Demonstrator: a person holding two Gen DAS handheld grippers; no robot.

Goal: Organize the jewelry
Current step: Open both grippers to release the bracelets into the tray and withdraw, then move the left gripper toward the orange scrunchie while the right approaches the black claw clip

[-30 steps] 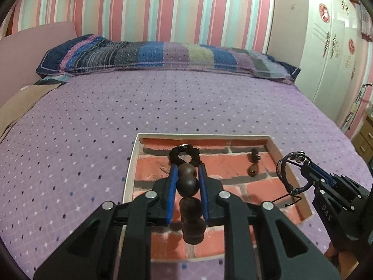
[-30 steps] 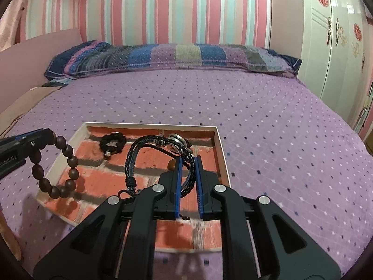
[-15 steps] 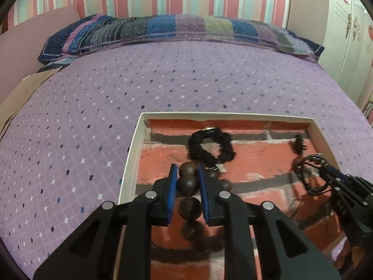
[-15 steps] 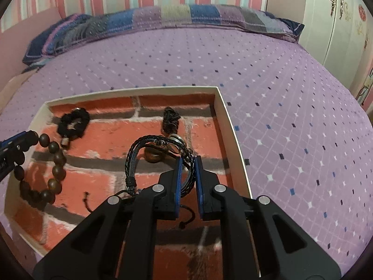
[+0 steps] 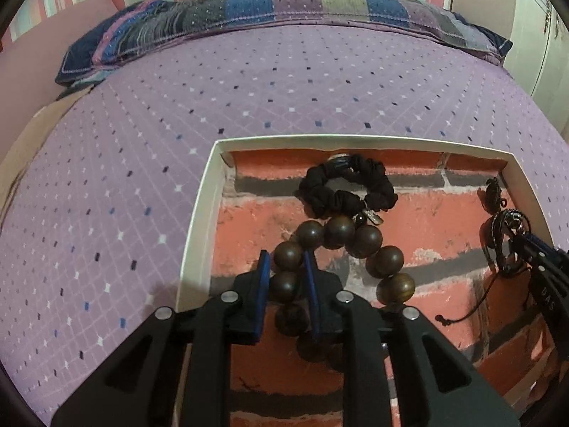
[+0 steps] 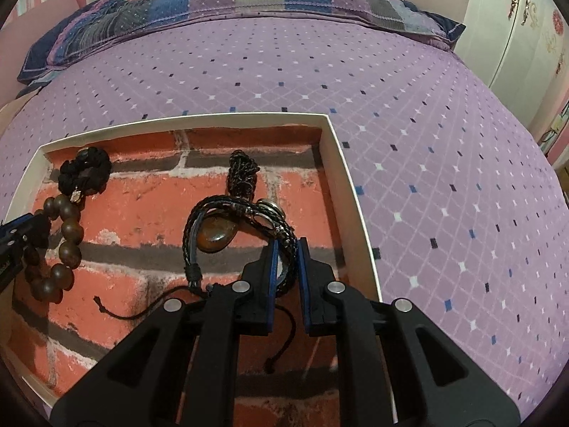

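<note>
A white-rimmed tray (image 5: 199, 206) (image 6: 341, 163) with a brick-print floor lies on the bed. My left gripper (image 5: 286, 277) sits low over its left part, jaws slightly apart around a brown wooden bead bracelet (image 5: 355, 238) (image 6: 69, 235) that lies spread on the tray floor. My right gripper (image 6: 286, 267) sits low over the tray's right part, jaws slightly apart around a black braided leather bracelet (image 6: 227, 220) with a metal clasp, resting on the floor. An amber pendant (image 6: 215, 236) on a dark cord (image 6: 242, 174) lies under it. A black fabric bracelet (image 5: 346, 186) (image 6: 85, 172) lies at the tray's back left.
The tray sits on a purple dotted bedspread (image 5: 249, 82) (image 6: 426, 142). A striped patchwork pillow (image 5: 284, 10) lies along the far edge. A white wardrobe (image 6: 515, 17) stands at the right. The right gripper also shows at the right edge of the left wrist view (image 5: 533, 259).
Both grippers came down into the tray. The bead bracelet went from hanging to spread on the floor. Both pairs of jaws have widened a little around their bracelets.
</note>
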